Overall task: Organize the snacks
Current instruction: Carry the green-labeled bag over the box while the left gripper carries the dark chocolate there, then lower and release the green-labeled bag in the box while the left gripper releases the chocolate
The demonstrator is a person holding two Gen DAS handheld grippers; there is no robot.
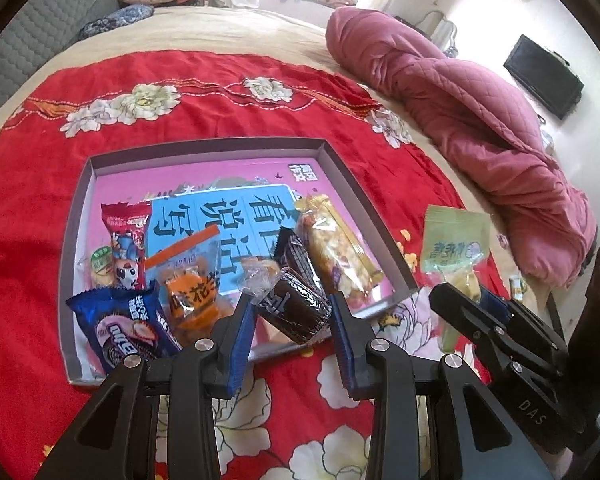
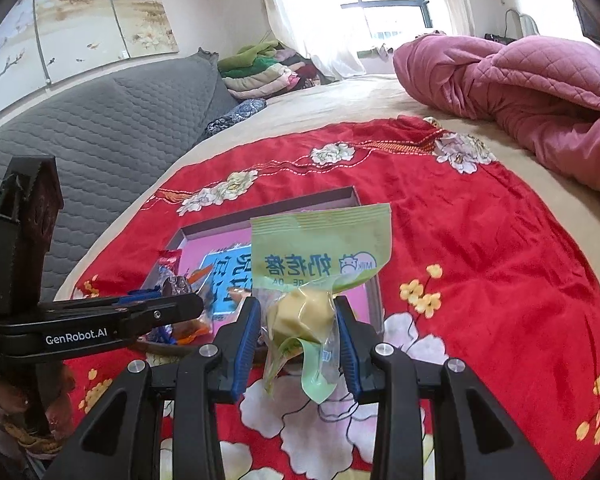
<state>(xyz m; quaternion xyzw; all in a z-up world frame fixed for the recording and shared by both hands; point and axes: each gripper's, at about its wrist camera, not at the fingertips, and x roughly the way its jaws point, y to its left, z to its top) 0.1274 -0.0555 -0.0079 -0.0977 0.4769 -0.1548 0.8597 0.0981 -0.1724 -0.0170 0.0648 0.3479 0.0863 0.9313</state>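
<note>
Both snacks are on their way into the shallow grey cardboard box lid with the pink printed bottom [image 1: 342, 172], which lies on the red flowered bedspread [image 1: 220, 92] covering the bed. The left hand-held gripper [image 1: 294, 312] has its blue pads set at either side of a dark brown, glossy, roll-shaped wrapped sweet [image 1: 296, 310], over the near edge of the lid; the pads look just at its ends, so I take it as held, though whether it already rests on the lid's bottom I cannot tell. Around it in the lid lie a blue biscuit packet [image 1: 128, 328], an orange-wrapped snack [image 1: 194, 292], a red cartoon-printed packet [image 1: 126, 240] and a clear bag of yellow puffed pieces [image 1: 336, 256]. The right hand-held gripper [image 2: 296, 320] is pinched on a pale green plastic packet [image 2: 320, 256] with a cream-coloured lump inside, its printed flap standing upright above the fingers, hanging over the bedspread just beside the lid's near right corner. To my eye the step in hand is placing: the left needs only to part its fingers and let the brown sweet settle among the others, while the right must carry the green packet forward and leftward over the rim to the bare pink patch, lower it, then let go without nudging the clear bag.
</note>
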